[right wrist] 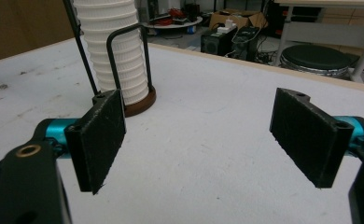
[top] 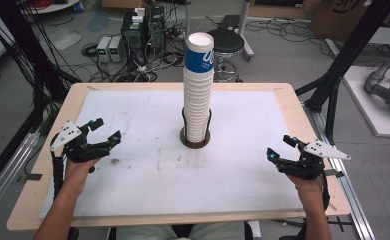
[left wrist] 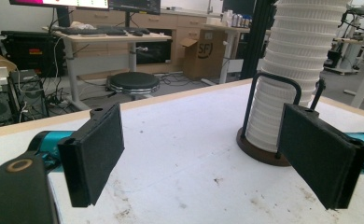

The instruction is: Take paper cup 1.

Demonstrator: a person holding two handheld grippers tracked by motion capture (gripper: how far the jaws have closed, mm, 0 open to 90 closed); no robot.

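Both grippers sit idle near the front of the desk (top: 43,200), one towards each side edge, well apart from the cup stack (top: 198,95) standing in its holder (top: 195,141) at the middle. The left gripper (top: 102,130) has its jaws spread wide with nothing between them; in the left gripper view the pads (left wrist: 96,151) frame bare white mat (left wrist: 180,154), with the stack off to one side. The right gripper (top: 282,148) is likewise wide open and empty, angled towards the stack. As far as I can judge, no work on the cups has begun: the stack is whole, the blue-printed top cup (top: 199,52) is seated, and no loose cup lies on the desk. Everything is left: reaching in, gripping, lifting a cup away.
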